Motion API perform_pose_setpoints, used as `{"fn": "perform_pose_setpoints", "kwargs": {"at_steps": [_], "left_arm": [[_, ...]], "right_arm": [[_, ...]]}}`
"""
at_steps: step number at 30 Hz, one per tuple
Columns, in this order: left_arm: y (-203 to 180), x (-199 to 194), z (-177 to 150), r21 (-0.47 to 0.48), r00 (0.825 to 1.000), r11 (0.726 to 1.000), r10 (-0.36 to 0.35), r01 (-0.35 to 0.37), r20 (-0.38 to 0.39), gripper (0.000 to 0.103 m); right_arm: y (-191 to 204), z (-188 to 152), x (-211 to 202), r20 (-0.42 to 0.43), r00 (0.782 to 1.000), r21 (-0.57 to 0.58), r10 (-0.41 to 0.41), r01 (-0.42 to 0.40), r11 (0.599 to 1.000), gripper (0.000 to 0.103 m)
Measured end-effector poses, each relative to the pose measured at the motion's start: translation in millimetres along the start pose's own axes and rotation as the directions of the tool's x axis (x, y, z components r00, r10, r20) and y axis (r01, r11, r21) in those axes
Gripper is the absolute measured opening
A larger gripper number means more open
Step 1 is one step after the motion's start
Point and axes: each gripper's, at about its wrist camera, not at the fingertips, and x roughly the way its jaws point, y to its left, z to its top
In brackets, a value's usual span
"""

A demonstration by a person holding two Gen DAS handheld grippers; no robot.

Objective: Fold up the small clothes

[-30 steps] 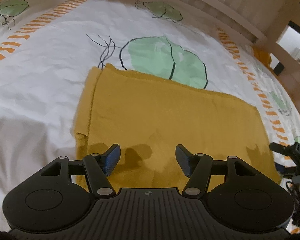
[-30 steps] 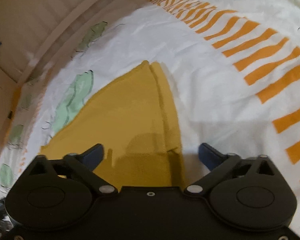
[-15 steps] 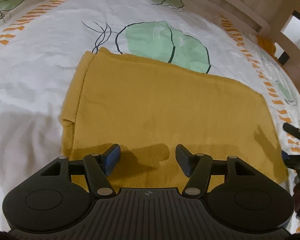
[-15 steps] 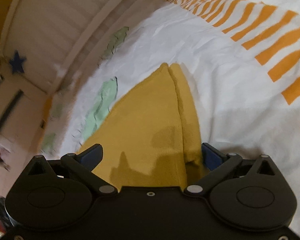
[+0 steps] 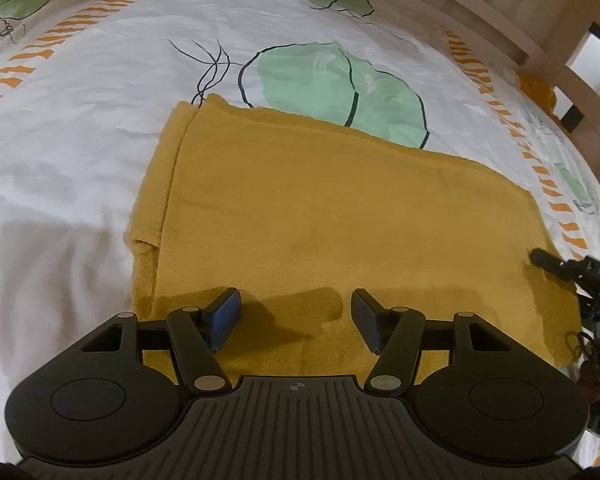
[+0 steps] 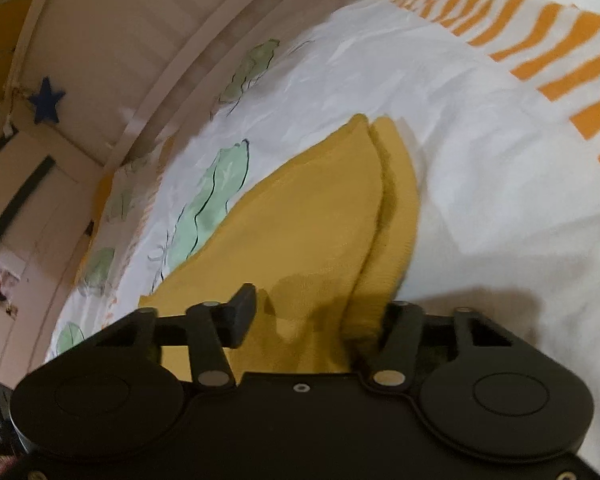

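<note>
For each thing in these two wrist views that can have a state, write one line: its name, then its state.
Mustard garment: folded, flat on the bedsheet, one end bunched up.
Bedsheet: spread out, lightly creased.
Left gripper: open above the garment, gripping nothing.
Right gripper: jaws have just been closing, bunched garment edge between them.

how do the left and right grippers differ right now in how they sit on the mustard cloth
The left gripper stands wide open above the flat mustard cloth, with nothing between its fingers. The right gripper has just been closing, and a bunched edge of the cloth sits between its fingers. The left faces the cloth's long near edge; the right works at the layered corner. Both have black frames with dark blue pads.
</note>
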Motion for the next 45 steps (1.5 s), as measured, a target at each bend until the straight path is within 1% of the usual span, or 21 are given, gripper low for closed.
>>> {"fn": "perform_pose_setpoints", "kwargs": {"at_steps": [2, 4, 5, 9, 13, 14, 19, 23, 25, 27, 29, 31, 32, 33, 35, 36, 37, 39, 40, 43, 45], "left_arm": [[2.3, 0.2, 1.0, -0.004, 1.0, 1.0, 0.003, -0.003, 0.002, 0.059], [3.3, 1.6, 3.0, -0.003, 1.0, 1.0, 0.011, -0.011, 0.003, 0.059], [3.3, 2.6, 3.8, 0.0, 1.0, 1.0, 0.025, -0.025, 0.002, 0.059], [0.9, 8.6, 4.2, 0.037, 0.997, 0.997, 0.072, -0.072, -0.01, 0.059], [-4.8, 13.7, 0.1, 0.091, 0.994, 0.99, 0.109, -0.108, -0.006, 0.059], [-5.7, 13.8, -0.7, 0.101, 0.993, 0.988, 0.116, -0.115, -0.004, 0.06], [-12.1, 15.8, -3.3, 0.132, 0.989, 0.981, 0.145, -0.145, 0.004, 0.063], [-15.8, 16.8, -5.2, 0.125, 0.987, 0.979, 0.161, -0.161, 0.012, 0.066], [-16.7, 16.8, -5.5, 0.098, 0.985, 0.98, 0.17, -0.171, 0.015, 0.067], [-17.1, 17.4, -5.3, 0.079, 0.984, 0.981, 0.175, -0.176, 0.017, 0.067], [-15.7, 16.9, -5.7, 0.06, 0.984, 0.983, 0.175, -0.176, 0.019, 0.067], [-14.3, 16.4, -5.6, 0.043, 0.986, 0.985, 0.167, -0.167, 0.016, 0.067], [-14.1, 16.2, -5.7, 0.042, 0.987, 0.986, 0.161, -0.161, 0.014, 0.067], [-13.8, 16.1, -5.1, 0.052, 0.988, 0.987, 0.154, -0.155, 0.007, 0.067], [-14.2, 16.7, -2.4, 0.083, 0.988, 0.985, 0.151, -0.15, -0.012, 0.067], [-14.0, 16.2, -1.2, 0.08, 0.989, 0.986, 0.15, -0.148, -0.017, 0.066], [-13.0, 14.8, -0.1, 0.066, 0.989, 0.987, 0.15, -0.148, -0.019, 0.066], [-10.4, 11.0, 2.7, 0.033, 0.988, 0.988, 0.151, -0.151, -0.017, 0.059], [-9.0, 9.0, 4.3, 0.019, 0.988, 0.988, 0.152, -0.152, -0.015, 0.058], [-5.5, 1.1, 10.2, 0.008, 0.986, 0.986, 0.168, -0.168, 0.007, 0.058], [-5.0, -5.5, 14.6, 0.023, 0.98, 0.98, 0.194, -0.195, 0.03, 0.058]], "right_arm": [[-3.2, 0.5, -1.2, 0.002, 1.0, 0.011, -0.021, 0.021, 1.0, 0.036], [-4.0, 1.0, -2.7, 0.003, 1.0, 0.01, -0.03, 0.03, 0.999, 0.03], [-2.5, 1.0, -3.0, 0.004, 0.999, 0.004, -0.04, 0.04, 0.999, 0.029], [11.3, 0.6, -1.3, 0.001, 0.995, -0.05, -0.102, 0.102, 0.994, 0.03], [14.9, 0.3, -2.1, -0.006, 0.992, -0.068, -0.125, 0.124, 0.99, 0.033], [14.4, 0.2, -2.1, -0.006, 0.992, -0.065, -0.123, 0.122, 0.99, 0.035], [7.3, 0.5, -1.9, -0.006, 0.995, -0.028, -0.098, 0.098, 0.995, 0.035], [1.8, 0.4, -2.5, -0.007, 0.997, -0.002, -0.071, 0.071, 0.998, 0.035], [-2.9, 0.8, -3.3, -0.008, 0.999, 0.025, -0.05, 0.05, 0.998, 0.036], [-8.4, 1.0, -4.3, -0.009, 1.0, 0.058, -0.018, 0.019, 0.998, 0.043], [-11.3, 1.6, -5.0, -0.01, 1.0, 0.078, 0.01, -0.009, 0.997, 0.047], [-8.1, 2.4, -4.8, -0.018, 1.0, 0.062, 0.014, -0.013, 0.998, 0.053], [-6.9, 2.8, -5.0, -0.019, 1.0, 0.051, 0.015, -0.014, 0.999, 0.058], [-3.3, 2.5, -4.7, -0.019, 1.0, 0.037, 0.018, -0.017, 0.999, 0.062], [6.7, 1.1, -2.5, -0.015, 1.0, 0.009, 0.014, -0.014, 1.0, 0.073], [12.0, -0.5, -2.1, -0.012, 1.0, -0.013, 0.007, -0.007, 1.0, 0.076], [17.0, -2.4, -1.7, -0.01, 1.0, -0.039, -0.007, 0.007, 0.999, 0.076], [24.1, -6.0, -1.2, -0.004, 0.999, -0.087, -0.04, 0.039, 0.995, 0.076], [25.8, -7.1, -1.0, -0.002, 0.999, -0.1, -0.047, 0.047, 0.994, 0.076], [21.8, -4.6, -1.3, -0.01, 0.999, -0.067, -0.032, 0.032, 0.997, 0.076], [14.3, -0.5, -3.1, -0.019, 1.0, -0.01, -0.01, 0.01, 1.0, 0.071]]}}
